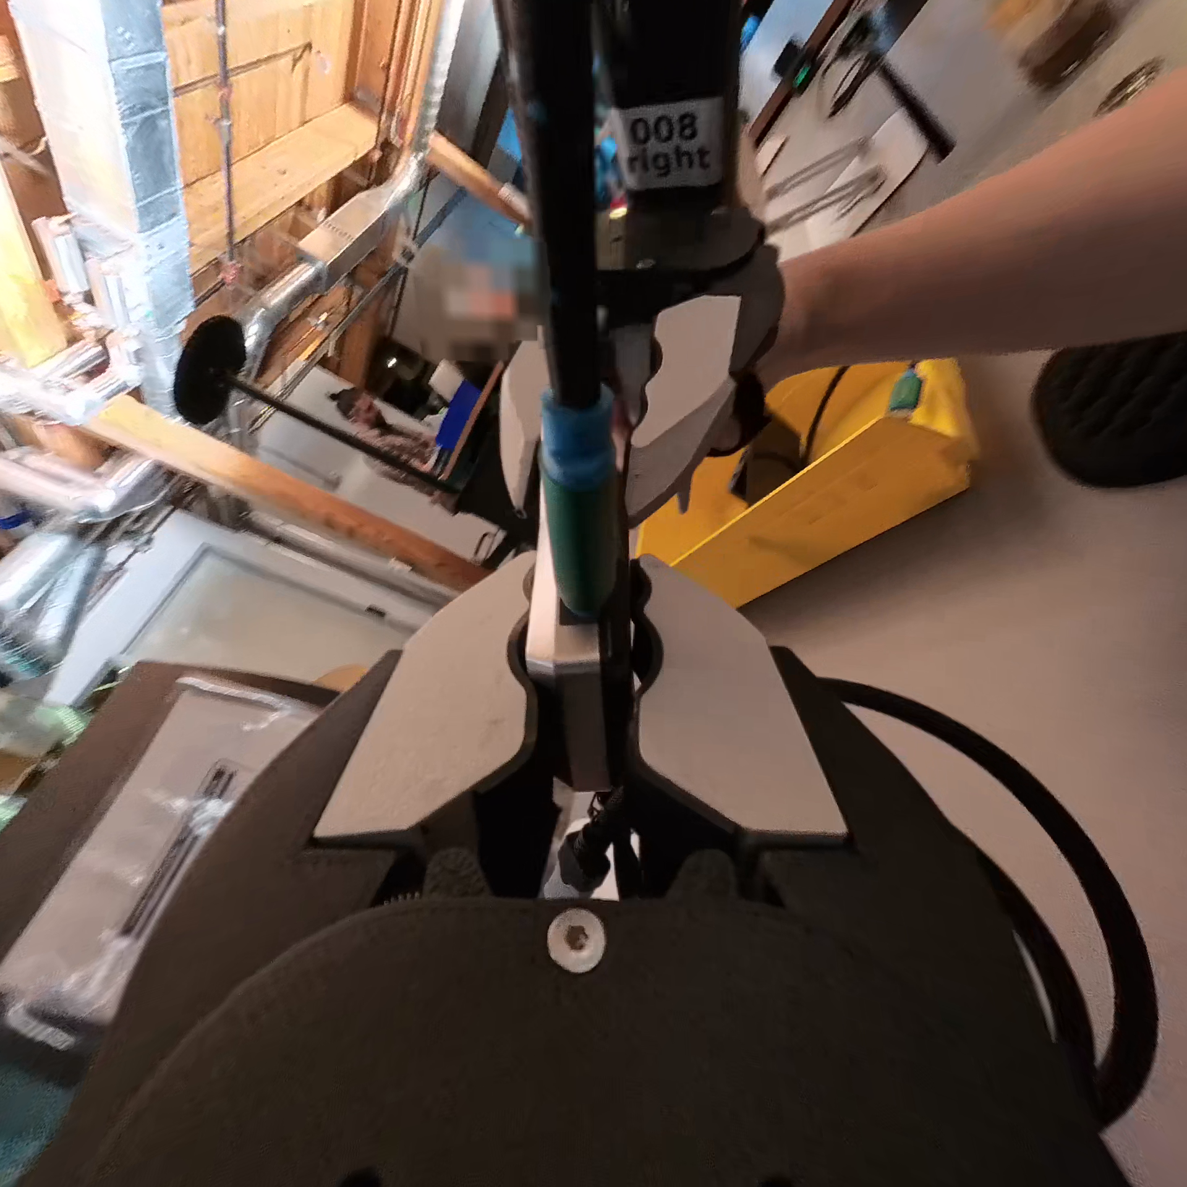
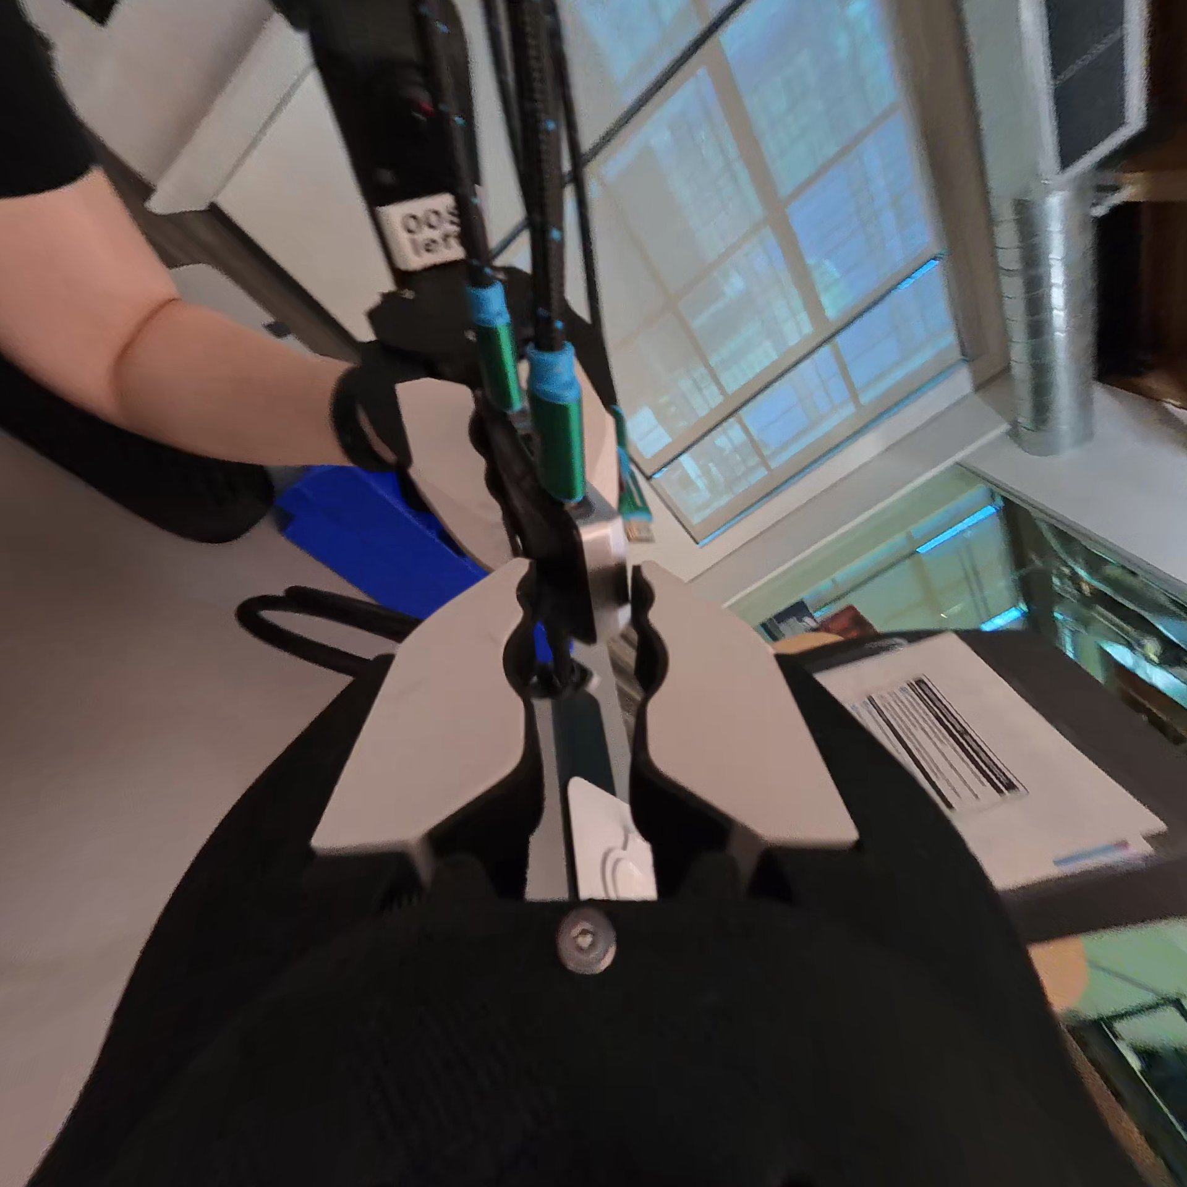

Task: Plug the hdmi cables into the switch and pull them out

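Note:
The silver HDMI switch [image 1: 565, 681] is held in the air between both grippers. My left gripper [image 1: 588, 568] is shut on one end of it. A green HDMI plug [image 1: 575, 539] with blue tape is seated in the switch just beyond the tips. The right gripper's fingers [image 1: 687, 385] face me from the far end. In the right wrist view my right gripper [image 2: 581, 565] is shut on the switch [image 2: 604, 533]. Two green plugs [image 2: 559, 443] [image 2: 498, 366] sit in it. A third green plug [image 2: 636, 507] hangs loose beside it. The left gripper's fingers [image 2: 437, 437] are opposite.
A yellow bin [image 1: 835, 469] and a blue bin [image 2: 366, 520] stand on the white table [image 1: 963, 642]. A black cable loop [image 1: 1060, 835] lies on the table. A striped paper sheet [image 2: 931, 738] lies at the right. A person's forearm [image 1: 963, 257] reaches in.

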A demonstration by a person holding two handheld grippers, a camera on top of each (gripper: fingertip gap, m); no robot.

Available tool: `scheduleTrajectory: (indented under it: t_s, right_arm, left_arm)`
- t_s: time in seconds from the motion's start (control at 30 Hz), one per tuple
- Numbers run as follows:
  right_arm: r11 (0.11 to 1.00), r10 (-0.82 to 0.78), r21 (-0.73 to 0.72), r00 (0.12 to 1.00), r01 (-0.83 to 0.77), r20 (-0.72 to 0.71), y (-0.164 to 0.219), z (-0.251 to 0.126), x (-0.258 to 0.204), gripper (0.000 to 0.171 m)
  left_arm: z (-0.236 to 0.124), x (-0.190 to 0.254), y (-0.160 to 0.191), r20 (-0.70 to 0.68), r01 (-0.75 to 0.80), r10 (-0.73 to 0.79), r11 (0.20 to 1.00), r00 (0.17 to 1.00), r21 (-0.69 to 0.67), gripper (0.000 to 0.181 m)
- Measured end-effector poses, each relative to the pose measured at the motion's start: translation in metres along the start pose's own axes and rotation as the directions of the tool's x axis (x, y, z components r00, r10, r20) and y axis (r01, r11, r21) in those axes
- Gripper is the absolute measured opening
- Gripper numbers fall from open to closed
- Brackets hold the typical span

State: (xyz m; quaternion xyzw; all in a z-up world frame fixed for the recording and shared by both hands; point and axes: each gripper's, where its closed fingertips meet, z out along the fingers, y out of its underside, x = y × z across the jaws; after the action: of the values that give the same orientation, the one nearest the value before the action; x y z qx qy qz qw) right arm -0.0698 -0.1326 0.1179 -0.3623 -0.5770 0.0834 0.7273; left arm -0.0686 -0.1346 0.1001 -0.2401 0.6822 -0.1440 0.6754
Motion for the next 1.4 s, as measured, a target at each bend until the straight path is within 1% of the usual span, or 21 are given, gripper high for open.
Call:
scheduleTrajectory:
  t_s: [0.1, 0.13, 0.2, 0.3, 0.37, 0.43, 0.5, 0.6, 0.67, 0.73, 0.83, 0.9, 1.0, 1.1, 1.2, 1.3, 1.33, 1.4]
  right_arm:
    - [0.999, 0.052, -0.001, 0.987, -0.053, -0.152, 0.009, -0.011, 0.027, 0.025]
    - [0.997, 0.079, 0.004, 0.98, -0.079, -0.184, 0.009, -0.015, 0.033, 0.023]
    - [0.992, 0.12, -0.021, 0.972, -0.127, -0.202, 0.004, -0.017, 0.038, 0.015]
    - [0.987, 0.088, -0.108, 0.96, -0.12, -0.264, -0.006, -0.008, 0.041, 0.009]
    - [0.981, 0.062, -0.159, 0.952, -0.115, -0.301, -0.011, 0.007, 0.037, 0.01]
    - [0.968, 0.09, -0.191, 0.936, -0.163, -0.34, -0.011, 0.024, 0.034, 0.021]
    - [0.95, 0.152, -0.211, 0.932, -0.229, -0.328, -0.007, 0.042, 0.023, 0.026]
    - [0.923, 0.224, -0.211, 0.894, -0.323, -0.389, 0.001, 0.058, 0.019, 0.032]
    - [0.909, 0.257, -0.195, 0.865, -0.367, -0.431, 0.005, 0.061, 0.02, 0.033]
    - [0.894, 0.28, -0.207, 0.855, -0.398, -0.436, 0.01, 0.064, 0.018, 0.032]
    - [0.882, 0.29, -0.227, 0.855, -0.413, -0.43, 0.016, 0.065, 0.015, 0.028]
    - [0.871, 0.297, -0.251, 0.86, -0.422, -0.415, 0.021, 0.066, 0.011, 0.022]
    - [0.859, 0.297, -0.276, 0.859, -0.431, -0.416, 0.026, 0.065, 0.011, 0.021]
    - [0.858, 0.294, -0.277, 0.855, -0.433, -0.427, 0.026, 0.062, 0.013, 0.02]
    - [0.874, 0.24, -0.28, 0.854, -0.397, -0.462, 0.024, 0.061, 0.015, 0.02]
    - [0.888, 0.203, -0.279, 0.856, -0.365, -0.475, 0.021, 0.062, 0.015, 0.02]
    - [0.888, 0.208, -0.278, 0.858, -0.367, -0.469, 0.021, 0.062, 0.015, 0.02]
    - [0.88, 0.279, -0.233, 0.847, -0.415, -0.453, 0.02, 0.062, 0.016, 0.019]
  left_arm:
    - [-0.004, -0.018, 0.014, 0.084, -0.041, 0.049, 0.995, 0.995, -0.095, 0.022]
    - [-0.007, -0.028, 0.021, 0.129, -0.048, 0.066, 0.99, 0.989, -0.136, 0.022]
    - [-0.015, -0.048, 0.036, 0.221, -0.066, 0.118, 0.97, 0.968, -0.233, 0.022]
    - [-0.027, -0.071, 0.058, 0.314, -0.085, 0.205, 0.93, 0.927, -0.357, 0.023]
    - [-0.031, -0.078, 0.067, 0.335, -0.104, 0.251, 0.91, 0.908, -0.402, 0.023]
    - [-0.032, -0.081, 0.072, 0.349, -0.103, 0.267, 0.9, 0.898, -0.424, 0.023]
    - [-0.032, -0.083, 0.076, 0.361, -0.087, 0.266, 0.893, 0.894, -0.442, 0.023]
    - [-0.03, -0.083, 0.08, 0.359, -0.088, 0.281, 0.878, 0.89, -0.47, 0.022]
    - [-0.027, -0.08, 0.083, 0.346, -0.099, 0.298, 0.865, 0.889, -0.491, 0.022]
    - [-0.023, -0.076, 0.086, 0.324, -0.122, 0.321, 0.852, 0.89, -0.509, 0.023]
    - [-0.016, -0.069, 0.089, 0.295, -0.158, 0.357, 0.832, 0.887, -0.532, 0.022]
    - [-0.012, -0.066, 0.092, 0.283, -0.164, 0.365, 0.822, 0.887, -0.545, 0.023]
    - [-0.01, -0.064, 0.096, 0.276, -0.166, 0.368, 0.816, 0.888, -0.554, 0.022]
    - [-0.009, -0.067, 0.095, 0.298, -0.166, 0.39, 0.806, 0.871, -0.568, 0.022]
    - [-0.009, -0.071, 0.093, 0.351, -0.115, 0.348, 0.833, 0.87, -0.541, 0.023]
    - [-0.01, -0.074, 0.09, 0.372, -0.117, 0.354, 0.84, 0.858, -0.53, 0.024]
    - [-0.011, -0.075, 0.089, 0.37, -0.126, 0.362, 0.838, 0.855, -0.53, 0.024]
    - [-0.011, -0.074, 0.088, 0.372, -0.124, 0.36, 0.84, 0.856, -0.528, 0.024]
